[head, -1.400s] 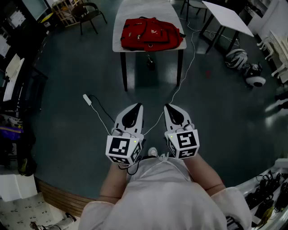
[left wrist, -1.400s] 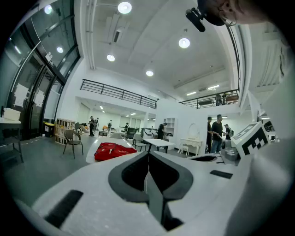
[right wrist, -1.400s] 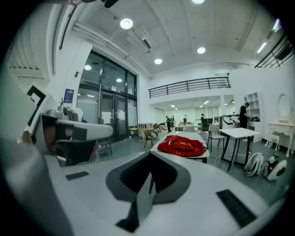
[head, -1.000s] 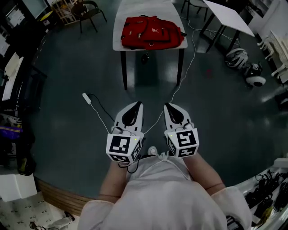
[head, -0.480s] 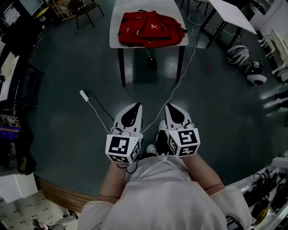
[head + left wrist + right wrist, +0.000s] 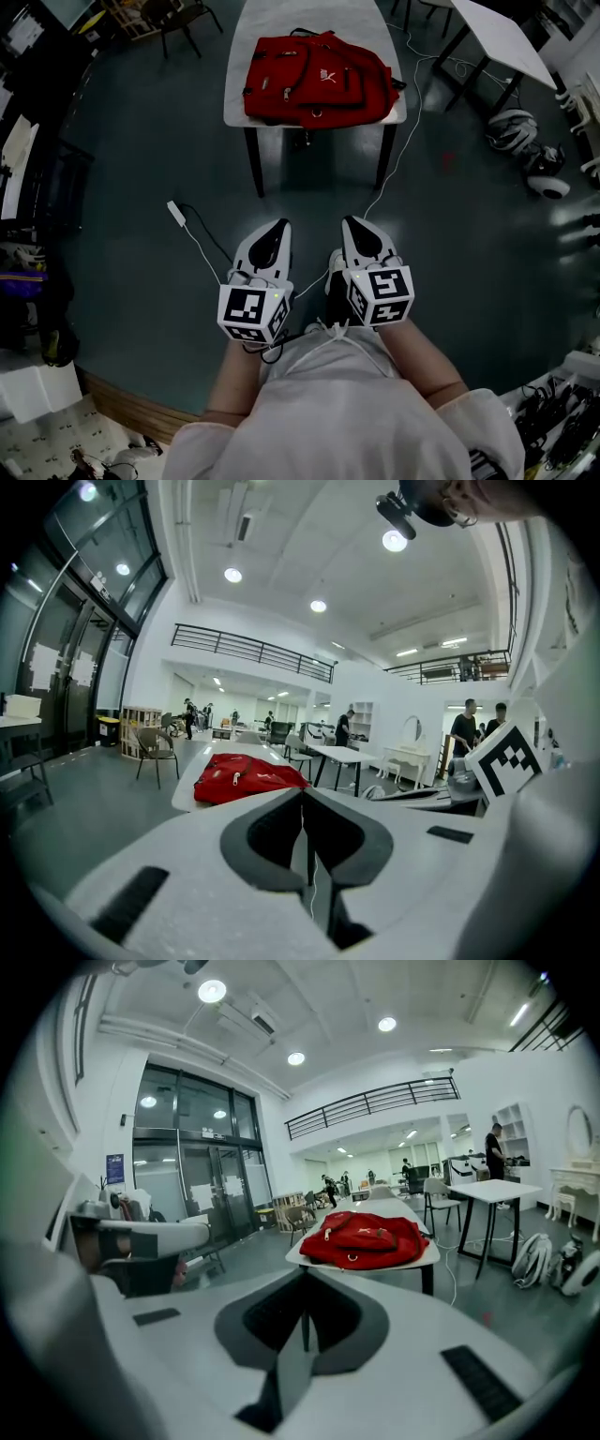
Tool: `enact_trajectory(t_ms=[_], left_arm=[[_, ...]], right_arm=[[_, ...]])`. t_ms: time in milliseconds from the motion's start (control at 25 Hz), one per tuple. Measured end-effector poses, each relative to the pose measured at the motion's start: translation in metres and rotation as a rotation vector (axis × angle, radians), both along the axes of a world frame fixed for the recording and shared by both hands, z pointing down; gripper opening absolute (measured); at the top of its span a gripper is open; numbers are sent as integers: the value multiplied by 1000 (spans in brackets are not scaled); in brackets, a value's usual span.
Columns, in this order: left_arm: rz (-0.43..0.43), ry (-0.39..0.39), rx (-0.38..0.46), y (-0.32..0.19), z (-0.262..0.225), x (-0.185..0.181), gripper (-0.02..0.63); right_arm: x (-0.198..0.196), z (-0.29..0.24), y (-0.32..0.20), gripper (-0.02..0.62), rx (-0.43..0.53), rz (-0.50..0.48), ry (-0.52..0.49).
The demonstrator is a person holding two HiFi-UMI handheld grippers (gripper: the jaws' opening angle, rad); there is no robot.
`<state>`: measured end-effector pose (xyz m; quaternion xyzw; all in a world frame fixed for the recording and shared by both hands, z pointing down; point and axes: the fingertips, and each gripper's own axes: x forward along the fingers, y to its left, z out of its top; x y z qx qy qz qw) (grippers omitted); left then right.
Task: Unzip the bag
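Both pairs of jaws are closed together with nothing between them. In the left gripper view the left gripper (image 6: 302, 795) shows only a thin dark slit between its pads, and the right gripper (image 6: 303, 1281) looks the same in its own view. Their shells are smooth white plastic, pointed at the front, with dark matte pads inside.

In the head view both grippers are held low in front of the person's body, above a dark, slightly shiny floor (image 6: 131, 244). A thin white cable (image 6: 201, 240) lies there.

The bag (image 6: 317, 80) is well apart from them, so I judge this is the approach step, with the unzipping not yet begun. It is a red backpack of soft woven fabric, lying flat and a little wrinkled on a white table (image 6: 235, 101) with dark legs. It covers most of the top, reaching the front edge and lying closer to the right edge than to the left one.

Next, the grippers must get to the table and one must open to pinch a zipper pull, which is small. The other should probably hold the soft fabric, as it may slide.
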<state>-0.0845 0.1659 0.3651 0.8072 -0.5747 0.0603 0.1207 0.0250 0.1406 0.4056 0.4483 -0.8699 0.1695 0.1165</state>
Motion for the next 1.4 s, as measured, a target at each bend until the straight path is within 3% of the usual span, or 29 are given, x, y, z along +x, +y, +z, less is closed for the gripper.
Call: enact_trajectory(t_ms=[320,600,1080,1400], left_arm=[[-40,-20,-51,-135,19,1,21],[-40,-25,-99,-204,37,3,21],[20,-45,-208,-283,100,-40,21],[92,21,-247,-331,159,-68,21]], right_arm=[[11,12,-136,29,-43,-19,24],[16,24,-214,29,-77,-13,38],[-21,72,-279,29,-184,5,123],[-74,136,-292,29,-313,-21,146]])
